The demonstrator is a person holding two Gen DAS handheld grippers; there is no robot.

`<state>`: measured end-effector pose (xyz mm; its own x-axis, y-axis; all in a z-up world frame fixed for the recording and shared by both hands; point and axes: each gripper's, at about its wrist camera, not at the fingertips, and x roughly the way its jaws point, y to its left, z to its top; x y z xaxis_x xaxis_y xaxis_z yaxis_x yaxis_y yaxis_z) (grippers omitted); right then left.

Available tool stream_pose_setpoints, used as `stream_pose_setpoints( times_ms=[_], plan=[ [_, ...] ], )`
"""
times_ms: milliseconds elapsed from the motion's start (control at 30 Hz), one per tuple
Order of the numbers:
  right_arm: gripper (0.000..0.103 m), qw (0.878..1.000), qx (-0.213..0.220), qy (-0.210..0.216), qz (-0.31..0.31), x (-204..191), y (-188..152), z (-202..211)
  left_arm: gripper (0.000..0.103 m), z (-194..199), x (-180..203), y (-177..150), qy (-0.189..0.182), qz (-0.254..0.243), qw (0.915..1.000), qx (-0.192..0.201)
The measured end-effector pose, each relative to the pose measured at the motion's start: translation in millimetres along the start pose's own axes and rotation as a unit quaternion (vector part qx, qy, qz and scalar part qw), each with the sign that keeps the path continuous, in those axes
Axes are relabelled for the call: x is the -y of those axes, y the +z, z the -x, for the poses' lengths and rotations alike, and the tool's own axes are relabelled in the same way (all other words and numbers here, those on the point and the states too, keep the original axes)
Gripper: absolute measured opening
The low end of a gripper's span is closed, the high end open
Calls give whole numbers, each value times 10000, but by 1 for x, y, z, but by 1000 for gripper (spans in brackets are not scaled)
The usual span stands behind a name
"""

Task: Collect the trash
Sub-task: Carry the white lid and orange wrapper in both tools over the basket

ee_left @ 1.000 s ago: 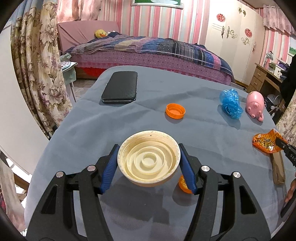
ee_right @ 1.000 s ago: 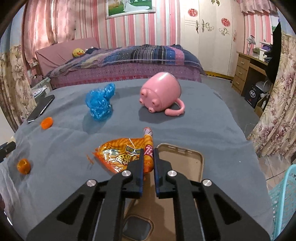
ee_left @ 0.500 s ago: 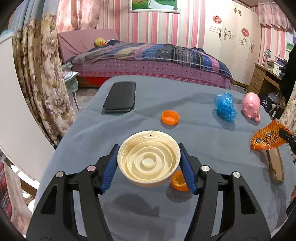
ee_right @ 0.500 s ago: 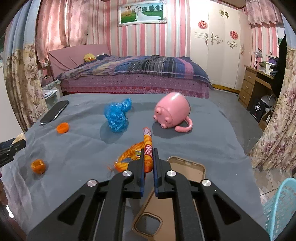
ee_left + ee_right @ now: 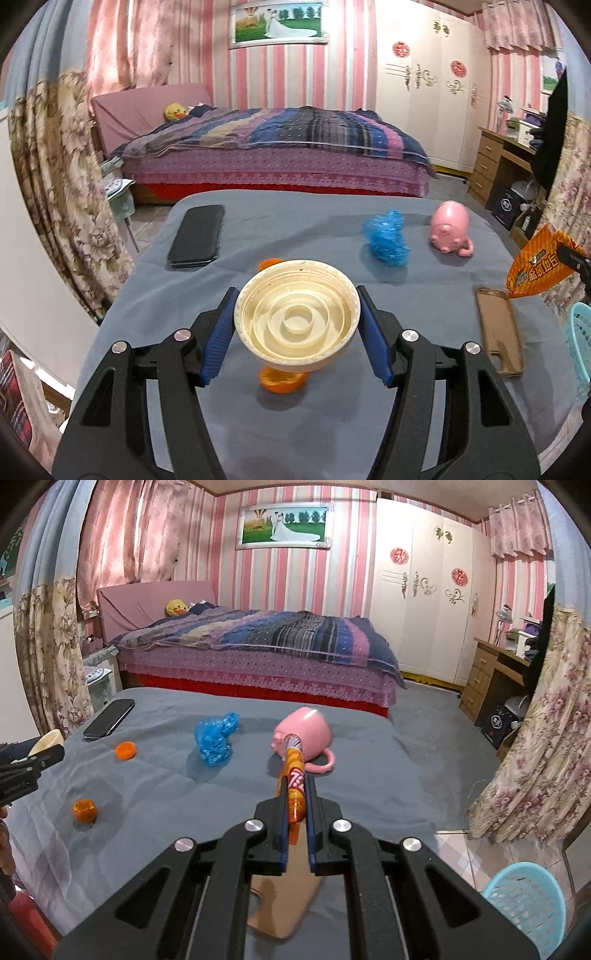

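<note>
My left gripper (image 5: 297, 326) is shut on a wide cream lid (image 5: 297, 310), held between its blue pads above the grey table (image 5: 332, 424). My right gripper (image 5: 296, 781) is shut on an orange snack wrapper (image 5: 294, 775), lifted off the table; in the left wrist view the wrapper (image 5: 535, 273) hangs at the right edge. A crumpled blue plastic bag (image 5: 216, 740) lies mid-table. One orange cap (image 5: 125, 750) lies near the phone. A second orange cap (image 5: 282, 382) lies just below the lid.
A pink pig mug (image 5: 306, 734) lies on its side beyond the wrapper. A black phone (image 5: 197, 240) is at the far left, and a brown phone case (image 5: 498, 332) lies under the right gripper. A turquoise basket (image 5: 524, 901) stands on the floor to the right. Curtains flank the table.
Both grippers have risen. The lid sits higher above the cloth, and the wrapper has come off the table and now hangs from the right jaws.
</note>
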<state>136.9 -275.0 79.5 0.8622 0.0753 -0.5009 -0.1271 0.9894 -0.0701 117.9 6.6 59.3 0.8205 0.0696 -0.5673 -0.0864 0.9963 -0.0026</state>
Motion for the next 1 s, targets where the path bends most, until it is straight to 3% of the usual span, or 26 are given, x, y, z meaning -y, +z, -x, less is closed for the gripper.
stream_pose_setpoints(
  times_ms=[633,1000],
  plan=[
    [7,9969,-24,-719,-328,107,-36,58,61,11,113,-3,-602,-470,9971,-58],
    [7,9885,-77,-1335,-701,182,-62,92,61,16,205,-5,-1199,-901,9887,11]
  ],
)
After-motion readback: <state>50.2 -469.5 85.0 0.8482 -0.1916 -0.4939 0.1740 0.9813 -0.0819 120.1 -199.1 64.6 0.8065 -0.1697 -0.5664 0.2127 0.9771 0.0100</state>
